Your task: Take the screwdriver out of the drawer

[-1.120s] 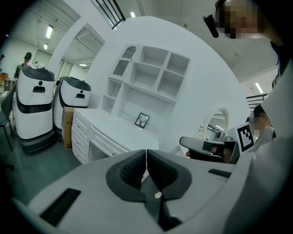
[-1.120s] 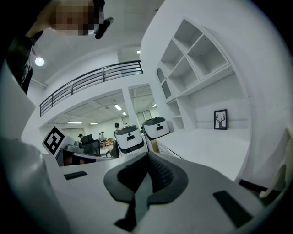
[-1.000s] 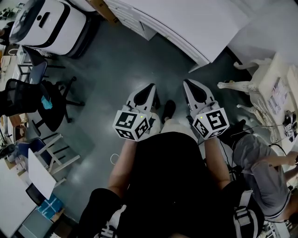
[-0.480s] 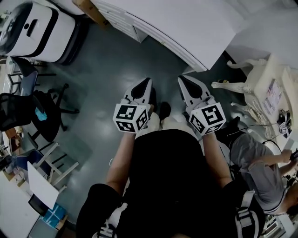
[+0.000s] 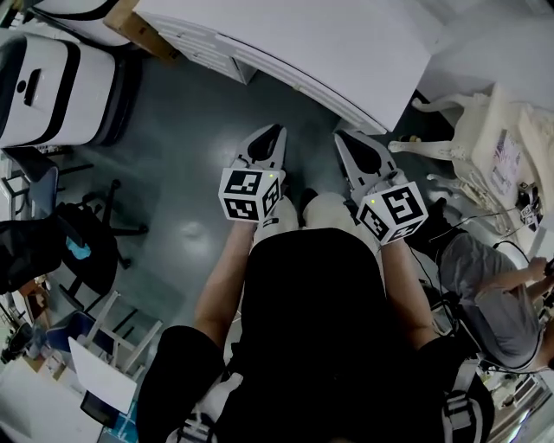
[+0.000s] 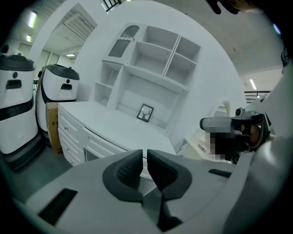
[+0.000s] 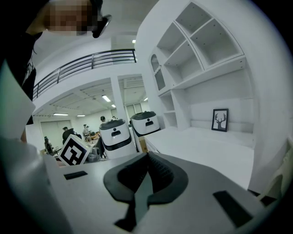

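No screwdriver shows in any view. A white desk (image 5: 329, 43) with shut drawer fronts (image 5: 199, 48) stands ahead of me. In the left gripper view the drawer fronts (image 6: 68, 130) sit under the desk top (image 6: 119, 125). My left gripper (image 5: 275, 130) hangs over the dark floor just short of the desk's front edge, shut and empty. My right gripper (image 5: 339, 136) hangs beside it, also shut with nothing between the pads. The left gripper (image 6: 143, 157) points at the desk's front, and the right gripper (image 7: 147, 162) points across the desk top (image 7: 215, 146).
A shelf unit (image 6: 155, 59) rises behind the desk, with a framed picture (image 6: 145, 112) on the desk top. Two white machines (image 5: 52, 78) and a cardboard box (image 5: 130, 22) stand to the left. Office chairs (image 5: 78, 242) are at the left; a seated person (image 5: 493, 294) and white furniture (image 5: 441, 138) at the right.
Both grippers have moved forward towards the desk, which now sits closer in the head view. Both have stayed shut and empty.
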Demonstrator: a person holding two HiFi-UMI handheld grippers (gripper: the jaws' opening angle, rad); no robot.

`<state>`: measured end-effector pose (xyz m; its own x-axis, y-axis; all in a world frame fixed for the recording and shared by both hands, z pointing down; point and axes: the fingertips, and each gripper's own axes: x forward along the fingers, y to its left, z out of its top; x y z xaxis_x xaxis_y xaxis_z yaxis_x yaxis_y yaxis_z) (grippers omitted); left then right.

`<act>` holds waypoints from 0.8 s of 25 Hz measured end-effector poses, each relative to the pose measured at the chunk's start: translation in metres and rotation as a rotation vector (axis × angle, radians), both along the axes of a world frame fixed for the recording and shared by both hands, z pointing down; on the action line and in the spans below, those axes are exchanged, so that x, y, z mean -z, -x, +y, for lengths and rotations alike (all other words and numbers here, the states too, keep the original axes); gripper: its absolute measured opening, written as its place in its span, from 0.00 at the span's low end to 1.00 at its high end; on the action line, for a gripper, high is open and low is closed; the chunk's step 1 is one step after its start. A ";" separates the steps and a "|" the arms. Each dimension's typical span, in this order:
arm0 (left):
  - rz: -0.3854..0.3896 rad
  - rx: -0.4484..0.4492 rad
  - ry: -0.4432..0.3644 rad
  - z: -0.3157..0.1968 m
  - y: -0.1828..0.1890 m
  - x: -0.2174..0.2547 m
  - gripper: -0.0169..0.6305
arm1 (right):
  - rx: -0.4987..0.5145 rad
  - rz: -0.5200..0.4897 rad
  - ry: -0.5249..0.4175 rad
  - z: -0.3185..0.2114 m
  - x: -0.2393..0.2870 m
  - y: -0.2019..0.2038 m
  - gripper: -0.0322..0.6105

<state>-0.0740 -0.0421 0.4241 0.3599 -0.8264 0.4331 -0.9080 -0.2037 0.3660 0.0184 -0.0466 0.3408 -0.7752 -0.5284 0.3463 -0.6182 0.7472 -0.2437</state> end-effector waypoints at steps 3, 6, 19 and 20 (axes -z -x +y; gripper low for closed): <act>-0.008 -0.034 0.018 -0.015 0.003 -0.015 0.07 | -0.032 0.007 0.021 -0.008 -0.011 0.002 0.08; -0.010 -0.049 0.040 -0.027 0.006 -0.029 0.07 | -0.046 0.013 0.043 -0.013 -0.019 0.003 0.08; 0.012 -0.082 0.106 -0.087 0.001 -0.105 0.18 | -0.076 0.065 0.073 -0.047 -0.045 0.000 0.08; 0.009 -0.081 0.102 -0.092 0.001 -0.111 0.18 | -0.080 0.068 0.078 -0.049 -0.048 -0.001 0.08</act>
